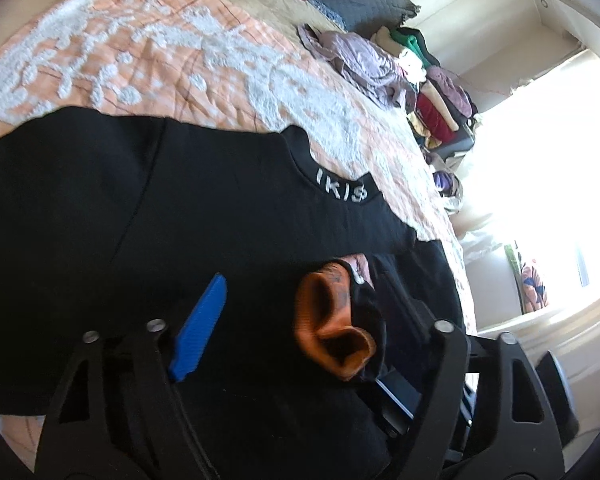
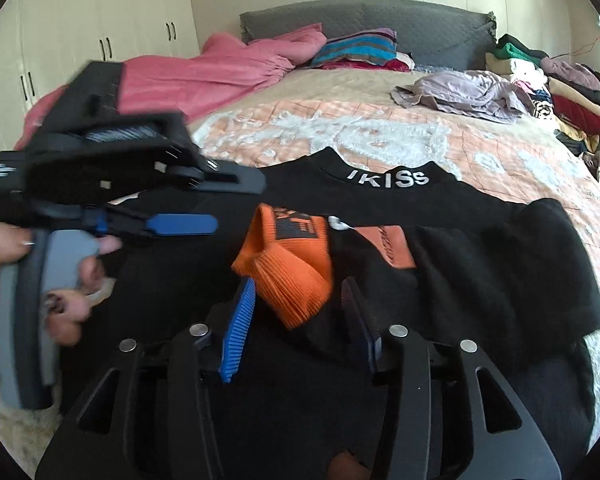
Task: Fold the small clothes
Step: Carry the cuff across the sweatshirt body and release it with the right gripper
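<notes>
The right claw (image 2: 296, 320) stands part open, its blue pad (image 2: 238, 330) on one side and the darker one on the other, with the orange cuff (image 2: 288, 276) of the black garment (image 2: 480, 264) lying between them; the pads do not look pressed on the cloth, so I judge it has hold of nothing. The cuff sits straight ahead of this claw, just past the fingertips, its ribbed edge pointing back toward the camera and the sleeve running away up toward the collar lettering (image 2: 388, 178). The garment is spread flat on the bed (image 2: 380, 120), collar farthest away, its width lying across the view.

The left claw (image 2: 188, 224) comes in from the left side, held by a hand (image 2: 72, 304), pointing across the chest of the garment. In its own view one blue pad (image 1: 202, 328) shows well apart from the hidden other, the jaws wide, and nothing is gripped; the cuff lies between them but nearer the far side.

The right claw is the nearer to the cuff, so a fold of that sleeve seems to be its job
</notes>
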The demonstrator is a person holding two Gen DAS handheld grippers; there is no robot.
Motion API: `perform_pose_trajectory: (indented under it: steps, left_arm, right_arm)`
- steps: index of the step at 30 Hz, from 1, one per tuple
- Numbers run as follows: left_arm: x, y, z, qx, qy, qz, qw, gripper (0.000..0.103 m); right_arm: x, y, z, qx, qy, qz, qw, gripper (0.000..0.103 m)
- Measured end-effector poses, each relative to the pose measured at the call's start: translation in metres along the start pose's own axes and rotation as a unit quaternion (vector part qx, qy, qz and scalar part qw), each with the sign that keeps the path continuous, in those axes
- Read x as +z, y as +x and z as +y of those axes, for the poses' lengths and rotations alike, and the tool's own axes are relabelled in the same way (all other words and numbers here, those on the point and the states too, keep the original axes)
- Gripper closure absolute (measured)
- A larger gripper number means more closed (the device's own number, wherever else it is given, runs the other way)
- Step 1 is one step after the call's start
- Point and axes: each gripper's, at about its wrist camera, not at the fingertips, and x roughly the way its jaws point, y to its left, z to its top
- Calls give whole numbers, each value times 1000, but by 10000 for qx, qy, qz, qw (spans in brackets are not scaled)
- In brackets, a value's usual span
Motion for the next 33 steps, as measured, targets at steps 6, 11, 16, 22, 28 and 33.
perform_pose_trajectory:
  steps: [6, 11, 16, 22, 28, 33]
  left_arm:
    - [-6, 14, -6, -27, 108, 167, 9998, 50]
    - [-6, 24, -13, -93, 243, 208, 9994, 72]
    - [-6, 28, -23, -161, 482, 238, 9984, 103]
    - [0, 2, -26, -357, 542, -52, 9979, 103]
    - [3, -7, -14, -91, 360, -192, 9991, 100]
    - [5, -26, -12, 168, 427, -491, 9977, 88]
  right_arm:
    - [-7, -36, -20, -164, 337, -239, 9990, 55]
    - [-9, -53, -44, -351, 682, -367, 9964, 55]
    - [-13, -62, -62, -571, 893, -406, 9935, 55]
    - [-13, -71, -79, -768, 1028, -527, 9903, 55]
    - [-13, -74, -87, -877, 1068, -548, 9889, 55]
    - [-8, -74, -93, -962, 1087, -573, 9878, 55]
